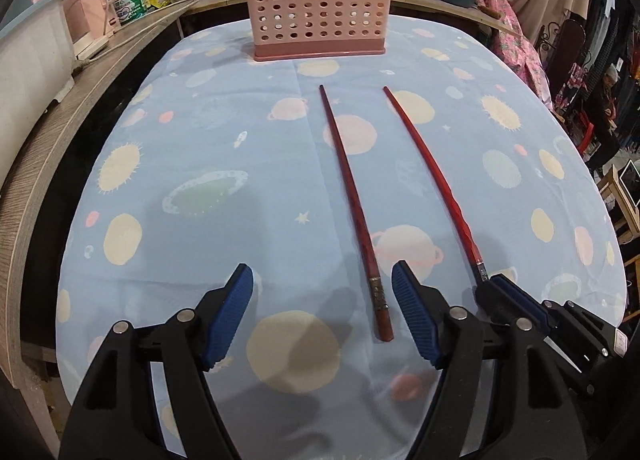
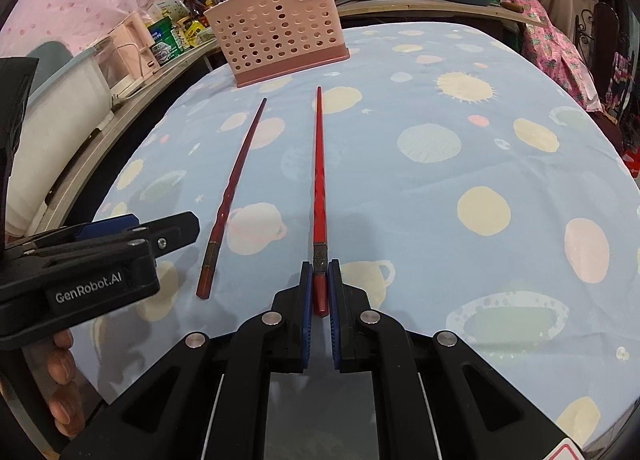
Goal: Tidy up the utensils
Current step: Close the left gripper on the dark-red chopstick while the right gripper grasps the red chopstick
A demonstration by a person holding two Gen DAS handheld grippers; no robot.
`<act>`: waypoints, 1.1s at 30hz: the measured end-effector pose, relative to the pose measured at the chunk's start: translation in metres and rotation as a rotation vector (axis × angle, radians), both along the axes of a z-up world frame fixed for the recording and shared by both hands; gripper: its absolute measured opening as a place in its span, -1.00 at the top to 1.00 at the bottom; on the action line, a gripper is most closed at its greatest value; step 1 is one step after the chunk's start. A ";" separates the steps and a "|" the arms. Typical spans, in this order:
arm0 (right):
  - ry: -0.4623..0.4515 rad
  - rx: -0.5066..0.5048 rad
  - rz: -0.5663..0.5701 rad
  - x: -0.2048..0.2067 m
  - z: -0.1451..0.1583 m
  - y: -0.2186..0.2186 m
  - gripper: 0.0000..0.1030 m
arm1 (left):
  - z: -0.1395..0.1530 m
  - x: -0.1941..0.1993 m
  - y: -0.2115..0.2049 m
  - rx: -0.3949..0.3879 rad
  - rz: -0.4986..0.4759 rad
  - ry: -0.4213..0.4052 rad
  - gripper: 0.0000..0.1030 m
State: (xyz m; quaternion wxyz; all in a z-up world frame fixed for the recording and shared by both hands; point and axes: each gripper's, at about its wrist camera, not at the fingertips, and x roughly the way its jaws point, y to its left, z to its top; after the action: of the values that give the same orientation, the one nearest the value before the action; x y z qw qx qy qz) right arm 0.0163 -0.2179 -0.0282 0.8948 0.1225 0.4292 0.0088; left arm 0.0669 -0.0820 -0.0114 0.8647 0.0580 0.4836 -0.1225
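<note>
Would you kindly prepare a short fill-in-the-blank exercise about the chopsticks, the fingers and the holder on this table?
1. The right gripper has its fingers closed on the brighter red chopstick's ____ end.
2. The left gripper's fingers are ____, pressing on nothing.
3. The darker chopstick lies ____ on the cloth.
4. The perforated holder is ____ in colour.

Missing words: thick; open; flat; pink

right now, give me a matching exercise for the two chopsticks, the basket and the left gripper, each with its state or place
Things:
1. dark red chopstick
2. bright red chopstick
3. pink basket
4. left gripper

States or places:
A. standing at the far end of the cloth
B. clamped at its thick end between the right gripper's pads
C. open, pads touching nothing
D. lying loose on the cloth, its thick end between open jaws

Pairs: 1-D, 2-B, 3-A, 4-C
</note>
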 end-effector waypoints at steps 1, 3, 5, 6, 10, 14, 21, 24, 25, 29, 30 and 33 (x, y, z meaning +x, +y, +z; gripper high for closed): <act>0.000 0.001 -0.001 -0.001 0.000 -0.001 0.86 | -0.002 -0.001 -0.002 0.003 -0.006 0.004 -0.33; 0.000 0.002 -0.002 -0.002 0.000 -0.002 0.86 | -0.007 -0.002 -0.007 0.012 -0.016 0.016 -0.33; 0.000 0.001 -0.002 -0.003 0.000 -0.002 0.86 | -0.010 -0.003 -0.009 0.016 -0.020 0.029 -0.33; 0.000 0.001 -0.002 -0.003 0.000 -0.002 0.86 | -0.012 -0.003 -0.009 0.017 -0.020 0.034 -0.33; -0.001 0.001 -0.002 -0.003 0.000 -0.002 0.86 | -0.019 -0.001 -0.010 0.020 -0.018 0.055 -0.31; -0.001 0.002 -0.002 -0.004 0.000 -0.003 0.86 | -0.022 -0.001 -0.010 0.024 -0.016 0.057 -0.30; -0.001 0.001 -0.002 -0.004 0.000 -0.002 0.86 | -0.021 -0.003 -0.008 0.026 -0.019 0.048 -0.05; -0.001 0.000 -0.002 -0.004 0.000 -0.002 0.86 | -0.020 -0.004 -0.009 0.025 -0.026 0.045 0.18; -0.001 0.000 -0.002 -0.004 0.000 -0.002 0.86 | -0.020 -0.004 -0.009 0.025 -0.029 0.044 0.31; 0.000 -0.001 -0.002 -0.005 0.000 -0.003 0.86 | -0.018 -0.005 -0.008 0.020 -0.035 0.049 0.56; -0.001 -0.001 -0.002 -0.005 0.000 -0.003 0.86 | -0.018 -0.005 -0.008 0.018 -0.036 0.051 0.61; -0.001 -0.001 -0.002 -0.005 0.000 -0.003 0.86 | -0.018 -0.004 -0.007 0.012 -0.039 0.056 0.79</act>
State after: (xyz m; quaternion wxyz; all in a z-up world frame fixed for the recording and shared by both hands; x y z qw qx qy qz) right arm 0.0114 -0.2206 -0.0283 0.8950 0.1227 0.4287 0.0078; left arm 0.0630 -0.0890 -0.0294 0.8479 0.0691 0.5072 -0.1378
